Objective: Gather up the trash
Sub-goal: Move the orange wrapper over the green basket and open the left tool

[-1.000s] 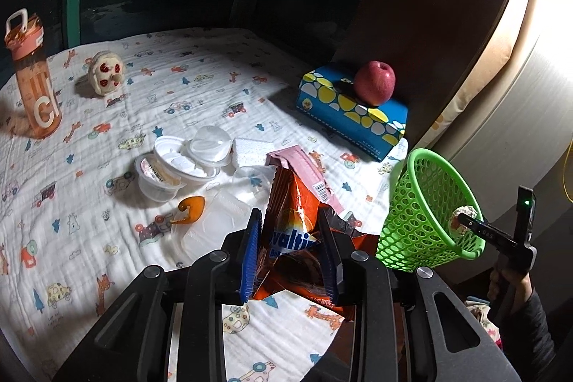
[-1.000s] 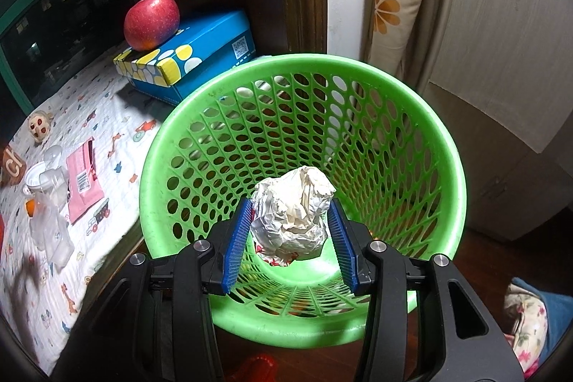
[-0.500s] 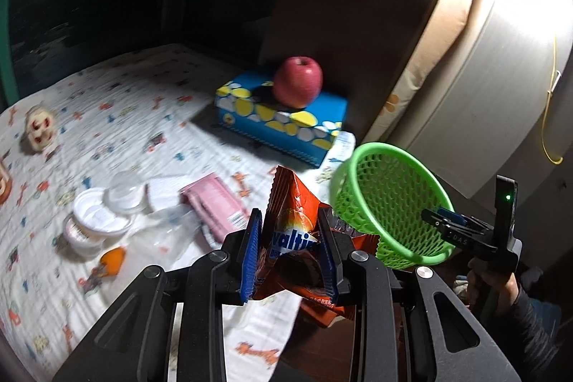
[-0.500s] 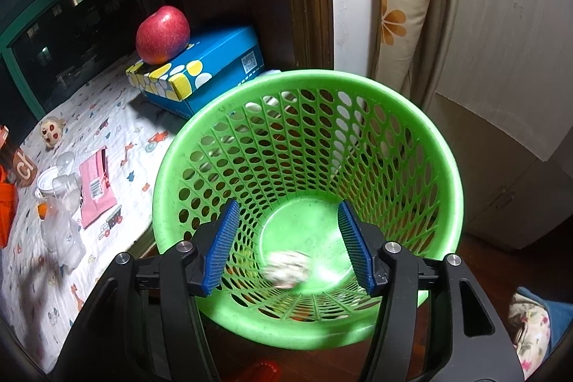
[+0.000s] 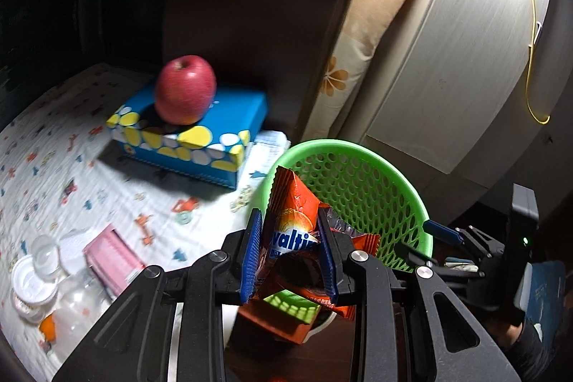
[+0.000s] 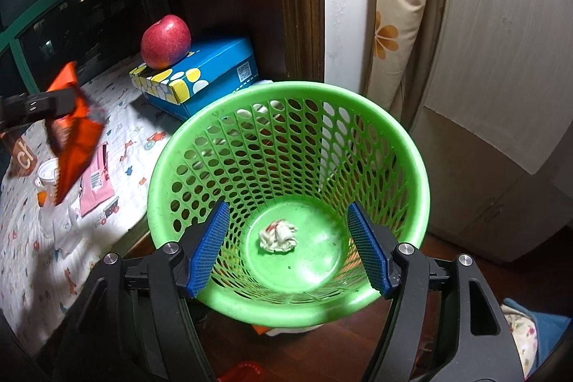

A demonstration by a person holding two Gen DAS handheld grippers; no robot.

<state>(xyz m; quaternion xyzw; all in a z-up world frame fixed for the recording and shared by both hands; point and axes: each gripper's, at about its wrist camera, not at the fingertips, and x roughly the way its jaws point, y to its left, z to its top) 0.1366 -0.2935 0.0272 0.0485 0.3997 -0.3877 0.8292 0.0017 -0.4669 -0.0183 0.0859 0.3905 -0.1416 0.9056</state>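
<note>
My left gripper (image 5: 290, 256) is shut on an orange Ovaltine snack bag (image 5: 290, 203) and holds it in the air just left of the green mesh basket (image 5: 390, 181). The bag also shows at the left of the right wrist view (image 6: 73, 127). My right gripper (image 6: 290, 249) is open and empty over the basket's (image 6: 200, 138) near rim. A crumpled white paper ball (image 6: 278, 236) lies on the basket floor. A pink packet (image 5: 112, 260), plastic cups (image 5: 34, 285) and a clear bottle (image 5: 73, 305) lie on the bed.
A red apple (image 5: 185, 89) sits on a blue tissue box (image 5: 200, 135) at the bed's corner beside a dark wooden post. A floral curtain (image 6: 397, 24) and pale wardrobe (image 6: 501, 59) stand behind the basket. The floor below is dark wood.
My right gripper opened and the paper ball dropped to the basket floor. My left gripper carried the snack bag off the bed and rightward to the basket.
</note>
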